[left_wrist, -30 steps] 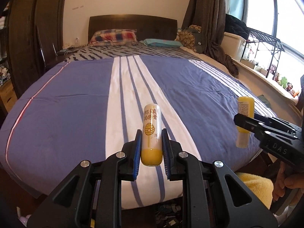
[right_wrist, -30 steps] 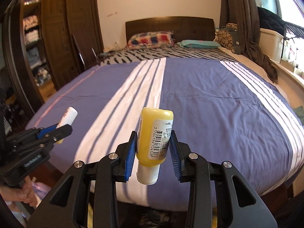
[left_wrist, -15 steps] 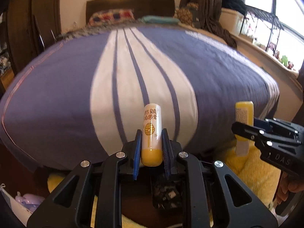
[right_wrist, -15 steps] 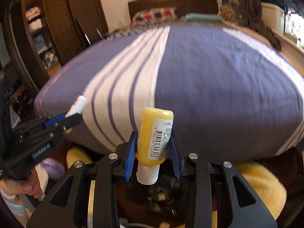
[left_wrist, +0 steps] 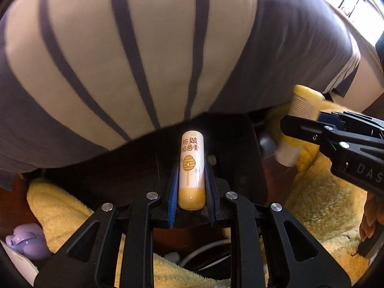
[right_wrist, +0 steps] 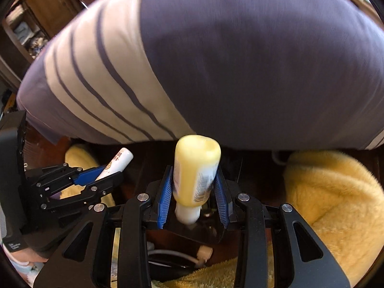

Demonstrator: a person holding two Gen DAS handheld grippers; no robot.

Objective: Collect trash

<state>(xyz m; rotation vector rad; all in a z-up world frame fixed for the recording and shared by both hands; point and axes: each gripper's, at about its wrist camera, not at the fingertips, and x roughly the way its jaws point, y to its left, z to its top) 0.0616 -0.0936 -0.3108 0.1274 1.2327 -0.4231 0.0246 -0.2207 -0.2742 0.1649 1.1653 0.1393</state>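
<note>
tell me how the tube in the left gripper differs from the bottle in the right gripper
The lip balm tube is slim and white with a honey-yellow base and a beehive drawing; the yellow bottle is fatter, yellow nearly all over, with a barcode label. The tube's yellow end sits nearest the left gripper; the bottle's white cap points back toward the right gripper. Both are clamped between blue pads, below the bed's edge.

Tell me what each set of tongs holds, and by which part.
Left tongs: a lip balm tube, gripped at its lower half near the yellow end. Right tongs: a yellow bottle, cap toward the camera, gripped on its body above the white cap.
</note>
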